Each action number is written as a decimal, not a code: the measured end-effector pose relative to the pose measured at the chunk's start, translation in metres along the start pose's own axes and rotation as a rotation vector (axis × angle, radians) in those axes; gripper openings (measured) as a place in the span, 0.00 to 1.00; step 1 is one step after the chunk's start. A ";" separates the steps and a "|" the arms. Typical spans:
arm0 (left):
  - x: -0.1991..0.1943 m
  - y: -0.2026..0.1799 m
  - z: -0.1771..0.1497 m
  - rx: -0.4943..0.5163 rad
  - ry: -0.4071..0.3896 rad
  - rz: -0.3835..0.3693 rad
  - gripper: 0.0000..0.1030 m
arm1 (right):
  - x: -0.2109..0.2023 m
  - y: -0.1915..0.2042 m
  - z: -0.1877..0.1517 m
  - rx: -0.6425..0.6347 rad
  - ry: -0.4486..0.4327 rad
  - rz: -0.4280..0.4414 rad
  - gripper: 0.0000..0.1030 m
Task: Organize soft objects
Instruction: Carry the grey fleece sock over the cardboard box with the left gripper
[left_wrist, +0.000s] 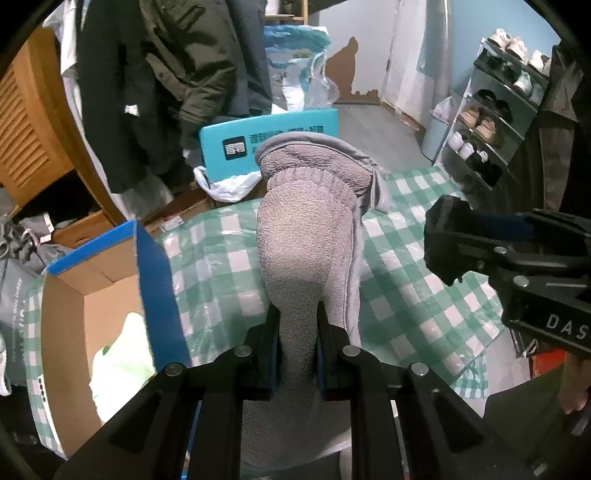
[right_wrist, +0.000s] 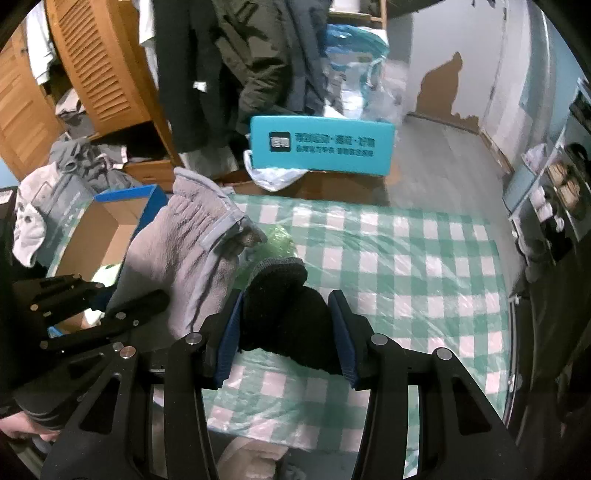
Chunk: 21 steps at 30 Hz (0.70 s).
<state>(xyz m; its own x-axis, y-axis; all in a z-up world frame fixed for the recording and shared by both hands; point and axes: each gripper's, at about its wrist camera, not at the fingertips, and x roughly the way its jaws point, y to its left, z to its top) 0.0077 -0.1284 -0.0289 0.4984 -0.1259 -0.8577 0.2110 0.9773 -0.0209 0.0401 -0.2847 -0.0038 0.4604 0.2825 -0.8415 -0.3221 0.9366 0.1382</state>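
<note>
Left gripper (left_wrist: 298, 332), level over the green-and-white checked plastic-covered table (left_wrist: 424, 295), is clamped on a grey fleece slipper-like soft item (left_wrist: 306, 236) raised above the cloth; right gripper (right_wrist: 286, 325), angled in from the right, grips a black knitted soft item (right_wrist: 284, 310) between blue pads (right_wrist: 225, 343). The open blue-edged cardboard box (left_wrist: 110, 280) at table's left holds something pale green-white (left_wrist: 122, 354). Only the right wrist view shows the black item; only the left shows the box interior clearly.
</note>
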 end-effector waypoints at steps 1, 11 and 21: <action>-0.001 0.003 0.000 -0.006 0.000 -0.001 0.14 | 0.000 0.003 0.001 -0.006 -0.002 0.002 0.45; -0.022 0.049 -0.006 -0.081 -0.031 0.022 0.14 | 0.001 0.039 0.014 -0.049 -0.006 0.021 0.45; -0.046 0.094 -0.018 -0.131 -0.073 0.066 0.15 | 0.012 0.093 0.030 -0.120 -0.003 0.066 0.45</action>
<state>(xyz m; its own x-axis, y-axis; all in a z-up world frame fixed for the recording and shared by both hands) -0.0101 -0.0274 -0.0005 0.5685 -0.0681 -0.8199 0.0668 0.9971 -0.0366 0.0407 -0.1880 0.0144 0.4375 0.3434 -0.8311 -0.4484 0.8844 0.1294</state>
